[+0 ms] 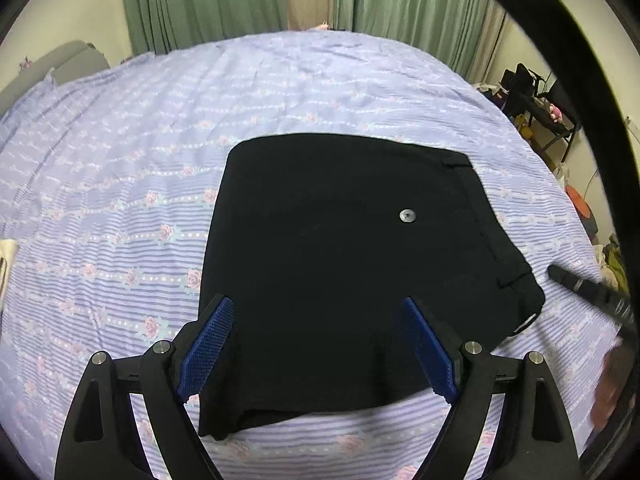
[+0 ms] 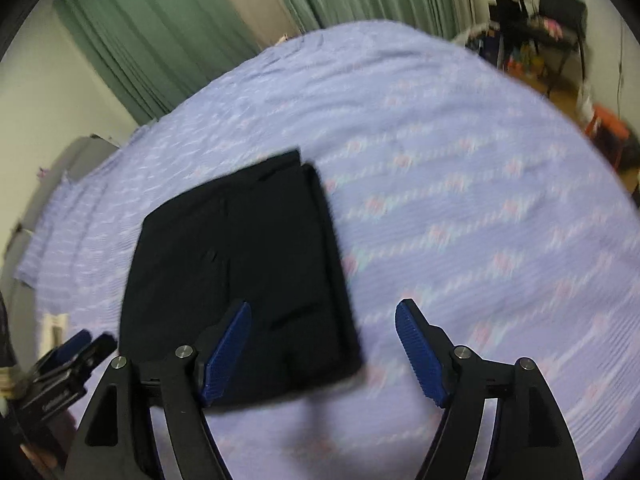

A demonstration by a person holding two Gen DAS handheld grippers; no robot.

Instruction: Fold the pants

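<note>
Folded pants (image 1: 344,272) lie on bed (image 1: 120,140) directly under left hand-held gripper (image 1: 316,344), jaws released; right hand-held gripper (image 2: 324,352), also released & empty, sits off pants' right edge.

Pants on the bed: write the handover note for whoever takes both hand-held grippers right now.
Left hand-held gripper: open, nothing held, above the near edge of the pants.
Right hand-held gripper: open, empty, by the pants' right edge.
Pants: a compact black rectangle lying flat on the purple floral bedsheet, silver button facing up.
Done: the folding appears finished.
Left: probably only tidying the slightly uneven near-left corner, then pulling both grippers away.
</note>
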